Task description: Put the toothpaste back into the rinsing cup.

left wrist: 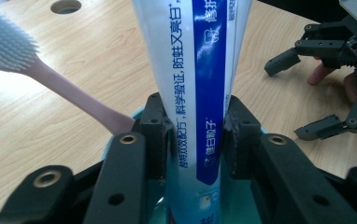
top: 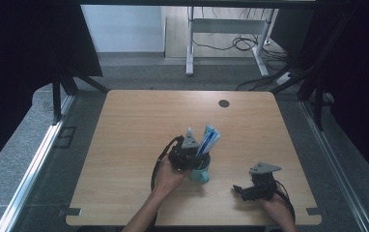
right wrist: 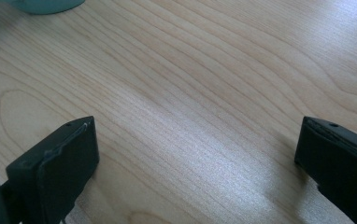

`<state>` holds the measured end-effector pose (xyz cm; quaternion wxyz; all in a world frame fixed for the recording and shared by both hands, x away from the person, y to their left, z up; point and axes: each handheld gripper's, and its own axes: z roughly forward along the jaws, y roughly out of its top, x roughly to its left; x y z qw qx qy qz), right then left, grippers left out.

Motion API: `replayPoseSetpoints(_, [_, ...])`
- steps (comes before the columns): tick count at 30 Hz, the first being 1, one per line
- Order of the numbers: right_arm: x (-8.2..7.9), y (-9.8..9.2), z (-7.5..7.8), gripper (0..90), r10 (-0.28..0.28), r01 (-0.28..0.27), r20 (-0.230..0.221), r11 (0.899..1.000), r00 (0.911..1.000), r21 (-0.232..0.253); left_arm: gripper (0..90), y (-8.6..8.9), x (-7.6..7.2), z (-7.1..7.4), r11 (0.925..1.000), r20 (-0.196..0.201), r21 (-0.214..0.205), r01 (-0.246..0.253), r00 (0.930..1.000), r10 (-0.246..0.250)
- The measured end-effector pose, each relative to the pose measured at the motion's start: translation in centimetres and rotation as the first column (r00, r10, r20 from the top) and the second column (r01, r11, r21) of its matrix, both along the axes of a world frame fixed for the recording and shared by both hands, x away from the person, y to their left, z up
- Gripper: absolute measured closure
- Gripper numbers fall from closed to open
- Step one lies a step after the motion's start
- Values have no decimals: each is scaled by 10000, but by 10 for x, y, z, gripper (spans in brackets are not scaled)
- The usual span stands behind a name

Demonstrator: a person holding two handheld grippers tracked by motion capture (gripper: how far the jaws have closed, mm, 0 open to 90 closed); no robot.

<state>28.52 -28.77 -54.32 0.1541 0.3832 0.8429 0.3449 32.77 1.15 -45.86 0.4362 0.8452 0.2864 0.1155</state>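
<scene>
Toothpaste tube stands upright between my left gripper's jaws, its lower end down inside the teal cup, so I read this as the moment of dropping it into the holder. The pads sit right along both edges of the tube; whether they press or have just let go I cannot tell for sure, though I see no squeeze in the tube's sides. I hold that gripper over the cup's mouth so the tube goes down straight rather than tipping the cup. Just beside it a pink toothbrush leans out of the same cup, bristle head up and away, which leaves the tube its own side.

Farther off, my right gripper rests low over the wooden table, jaws spread wide with nothing between them, parked well apart from the cup to stay out of the way. Beyond, near the far edge, is the table's cable hole.
</scene>
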Motion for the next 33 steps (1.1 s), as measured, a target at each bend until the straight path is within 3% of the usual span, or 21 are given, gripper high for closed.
replayPoseSetpoints(12, [0, 0, 0, 0, 1, -1, 4, 10000, 10000, -3, 541, 7, -2, 3, 9991, -93, -405, -112, 9999, 108])
replayPoseSetpoints(27, [0, 0, 0, 0, -16, 16, 12, 10000, 10000, 5, 238, 9, -10, 9, 9998, -191, -188, 5, 9998, -9])
replayPoseSetpoints(33, [0, 0, 0, 0, -2, 2, 13, 10000, 10000, -9, 156, 11, -14, 12, 9998, -214, -183, -15, 9998, 11])
